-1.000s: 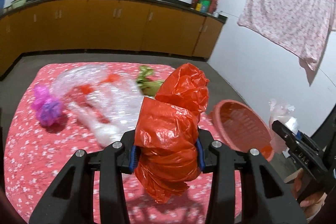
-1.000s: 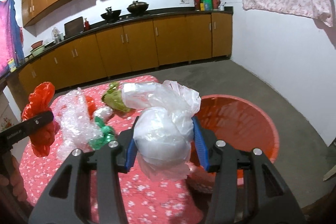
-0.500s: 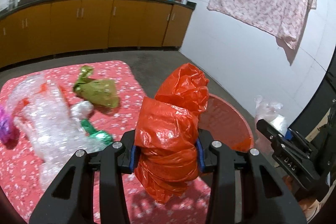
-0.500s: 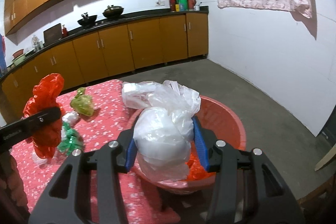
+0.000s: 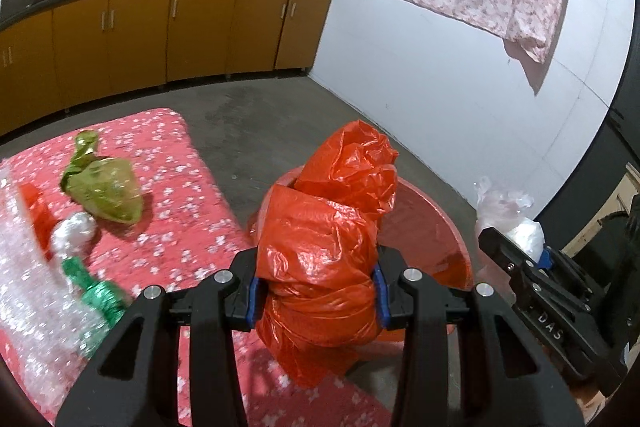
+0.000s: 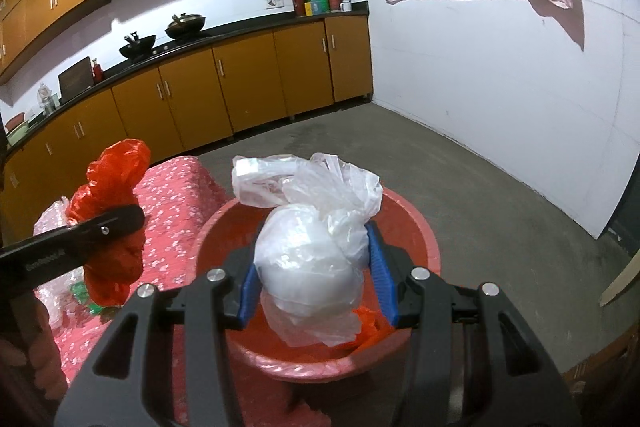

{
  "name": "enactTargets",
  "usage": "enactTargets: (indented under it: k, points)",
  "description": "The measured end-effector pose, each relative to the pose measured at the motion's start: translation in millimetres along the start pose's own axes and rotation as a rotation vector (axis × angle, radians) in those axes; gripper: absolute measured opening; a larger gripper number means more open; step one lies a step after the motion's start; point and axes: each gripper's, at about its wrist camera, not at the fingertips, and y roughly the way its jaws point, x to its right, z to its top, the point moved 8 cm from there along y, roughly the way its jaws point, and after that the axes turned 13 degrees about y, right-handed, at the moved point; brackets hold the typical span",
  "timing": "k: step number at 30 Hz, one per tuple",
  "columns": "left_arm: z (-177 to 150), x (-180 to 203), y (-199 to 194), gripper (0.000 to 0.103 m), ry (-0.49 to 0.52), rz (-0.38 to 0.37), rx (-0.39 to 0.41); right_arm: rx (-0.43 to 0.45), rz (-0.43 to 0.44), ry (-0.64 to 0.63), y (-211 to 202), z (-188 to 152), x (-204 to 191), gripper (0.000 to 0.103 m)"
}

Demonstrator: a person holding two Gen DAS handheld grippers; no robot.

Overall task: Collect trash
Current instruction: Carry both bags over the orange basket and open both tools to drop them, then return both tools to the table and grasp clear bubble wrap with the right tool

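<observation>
a: left wrist view first. what does the left gripper [image 5: 316,301] hold?

b: its jaws are closed around a crumpled orange bag [image 5: 328,239], which bulges above and below the blue pads. the bag hangs at the near rim of the red basin [image 5: 432,227].

a: and the right gripper [image 6: 316,283]?

b: its jaws pinch a knotted white bag [image 6: 308,251], directly over the basin's [image 6: 412,227] hollow. a scrap of orange plastic [image 6: 370,327] lies inside the basin.

a: what is left of the basin?

b: a desk with a red flowered cloth [image 5: 172,227] touches it. on it lie a green bag [image 5: 106,191], bubble wrap [image 5: 28,307] and a green wad [image 5: 100,301].
</observation>
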Motion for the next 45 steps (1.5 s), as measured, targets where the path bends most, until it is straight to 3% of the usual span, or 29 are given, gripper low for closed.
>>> enactTargets:
  k: [25, 35, 39, 42, 45]
  points:
    - [13.7, 29.5, 58.7, 0.046, 0.017, -0.085, -0.050, 0.002, 0.012, 0.019, 32.2, -1.1, 6.0, 0.049]
    - [4.3, 15.2, 60.2, 0.070, -0.038, -0.070, -0.074, 0.024, 0.011, 0.016, 28.2, -7.6, 12.1, 0.078]
    - [0.5, 0.0, 46.6, 0.082, -0.061, -0.024, -0.053, 0.082, -0.035, 0.021, 17.8, -7.6, 21.8, 0.099]
    - [-4.1, -9.4, 33.5, 0.092, -0.063, 0.028, -0.036, 0.117, -0.067, 0.007, 12.0, -6.0, 24.0, 0.099]
    - [-11.1, -15.4, 18.6, 0.092, -0.045, 0.066, -0.028, 0.112, -0.075, -0.012, 12.4, -7.7, 21.1, 0.099]
